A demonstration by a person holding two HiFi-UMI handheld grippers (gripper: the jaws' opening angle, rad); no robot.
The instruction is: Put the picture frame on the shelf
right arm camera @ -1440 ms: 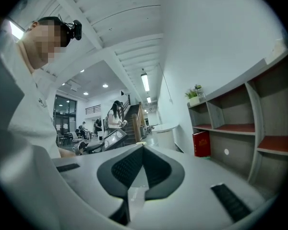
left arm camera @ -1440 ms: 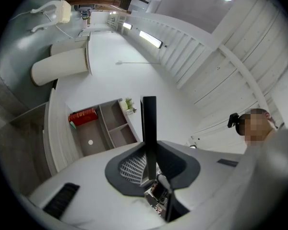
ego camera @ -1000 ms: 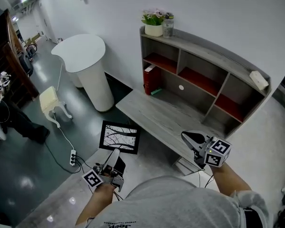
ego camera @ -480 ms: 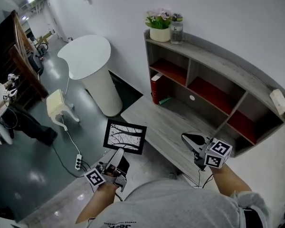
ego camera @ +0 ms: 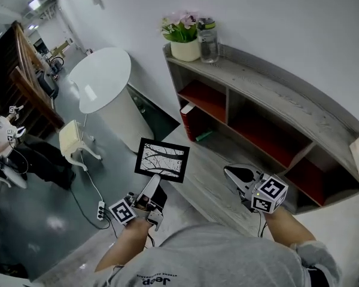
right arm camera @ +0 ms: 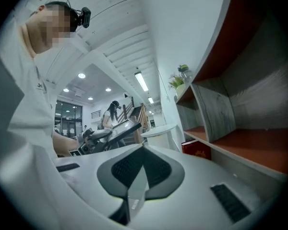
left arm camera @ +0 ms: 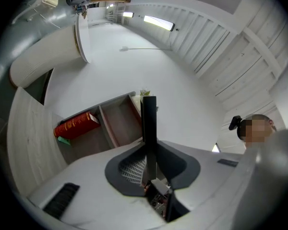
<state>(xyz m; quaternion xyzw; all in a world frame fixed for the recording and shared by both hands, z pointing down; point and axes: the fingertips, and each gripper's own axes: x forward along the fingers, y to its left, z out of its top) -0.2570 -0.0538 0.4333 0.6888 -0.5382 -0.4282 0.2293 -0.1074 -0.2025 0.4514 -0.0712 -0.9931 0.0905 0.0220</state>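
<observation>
The picture frame (ego camera: 162, 160), black with a branch print, is lifted off the floor in front of the shelf unit (ego camera: 269, 94). My left gripper (ego camera: 154, 187) is shut on its lower edge. In the left gripper view the frame (left arm camera: 149, 123) shows edge-on as a dark bar clamped between the jaws, with the shelf compartments (left arm camera: 115, 123) behind it. My right gripper (ego camera: 238, 176) hovers over the shelf's low front board, shut with nothing in it. In the right gripper view its jaws (right arm camera: 143, 150) meet, and the held frame (right arm camera: 119, 128) appears to the left.
A red book (ego camera: 188, 119) stands in the lower left compartment. A flower pot (ego camera: 182, 40) and a jar (ego camera: 208, 36) sit on the shelf's top. A white round table (ego camera: 102, 76), a small cream stool (ego camera: 75, 143) and a power strip (ego camera: 100, 210) are at left. A person (ego camera: 0, 139) stands far left.
The left gripper has lifted the frame from near the floor and carried it up toward the shelf. The view has closed in on the shelf. The right gripper has stayed shut.
</observation>
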